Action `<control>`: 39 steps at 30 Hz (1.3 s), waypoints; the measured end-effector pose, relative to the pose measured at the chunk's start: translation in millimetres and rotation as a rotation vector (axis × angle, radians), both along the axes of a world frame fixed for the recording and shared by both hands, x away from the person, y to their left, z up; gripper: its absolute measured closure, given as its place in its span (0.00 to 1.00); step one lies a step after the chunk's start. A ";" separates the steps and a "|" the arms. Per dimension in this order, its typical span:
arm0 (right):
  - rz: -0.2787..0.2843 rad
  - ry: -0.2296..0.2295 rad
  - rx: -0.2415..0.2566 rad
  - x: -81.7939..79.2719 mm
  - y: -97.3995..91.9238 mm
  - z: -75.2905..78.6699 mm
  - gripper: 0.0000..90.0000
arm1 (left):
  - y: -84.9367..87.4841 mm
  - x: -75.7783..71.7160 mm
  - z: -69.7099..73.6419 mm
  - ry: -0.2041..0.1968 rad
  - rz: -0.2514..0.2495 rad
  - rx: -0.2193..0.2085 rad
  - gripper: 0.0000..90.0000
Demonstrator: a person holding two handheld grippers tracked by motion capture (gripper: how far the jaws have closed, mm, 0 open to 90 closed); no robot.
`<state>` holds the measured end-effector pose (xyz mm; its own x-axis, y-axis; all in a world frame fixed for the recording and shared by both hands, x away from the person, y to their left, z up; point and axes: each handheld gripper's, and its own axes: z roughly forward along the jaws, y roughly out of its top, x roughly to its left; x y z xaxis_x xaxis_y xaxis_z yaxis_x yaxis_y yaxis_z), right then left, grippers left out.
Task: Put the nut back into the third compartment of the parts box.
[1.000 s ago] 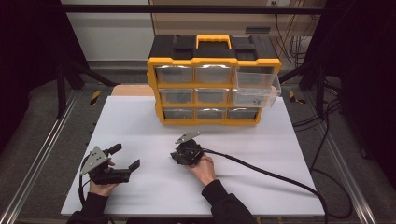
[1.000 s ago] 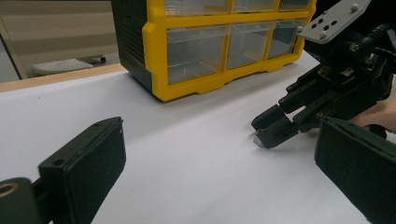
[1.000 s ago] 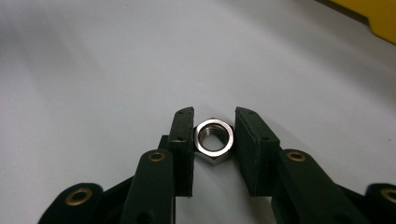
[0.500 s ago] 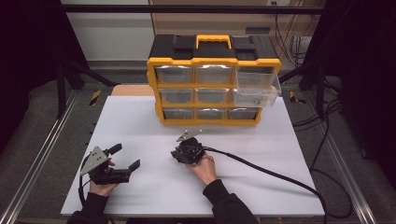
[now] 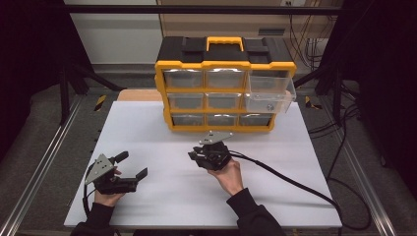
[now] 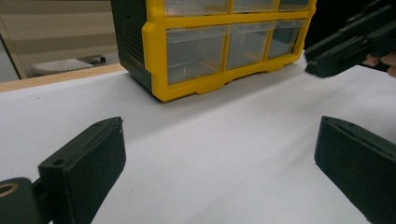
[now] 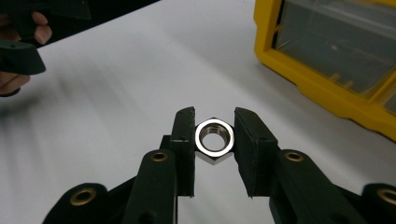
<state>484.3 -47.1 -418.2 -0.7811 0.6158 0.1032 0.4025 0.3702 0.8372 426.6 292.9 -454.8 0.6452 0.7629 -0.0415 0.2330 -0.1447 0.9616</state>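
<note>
White table (image 5: 162, 128): right tool (image 7: 214, 122) pinches steel nut (image 7: 214, 139).

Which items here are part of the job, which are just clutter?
In play:
- hex nut, clamped in the right gripper
- yellow drawer organiser
- its pulled-out top right drawer, probably where the nut goes

Bystanders:
- left gripper, jaws open, nothing between them
- white table
- cable trailing from the right gripper

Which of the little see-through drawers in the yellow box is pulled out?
The top-right drawer of the yellow organizer. It sticks out past the front, while the other eight drawers sit pushed in flush.
</note>
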 end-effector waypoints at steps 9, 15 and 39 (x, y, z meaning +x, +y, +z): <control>-0.018 -0.043 0.022 -11.0 -29.4 21.9 0.78 | 0.1 0.2 -0.1 0.001 0.002 -0.001 0.02; -0.030 -0.064 0.043 -15.8 -46.6 34.6 0.78 | 0.0 -0.1 0.3 -0.003 0.002 0.001 0.02; -0.137 -0.226 0.112 -37.5 -128.4 125.8 0.78 | -1.2 -0.8 0.8 -0.004 -0.001 0.006 0.02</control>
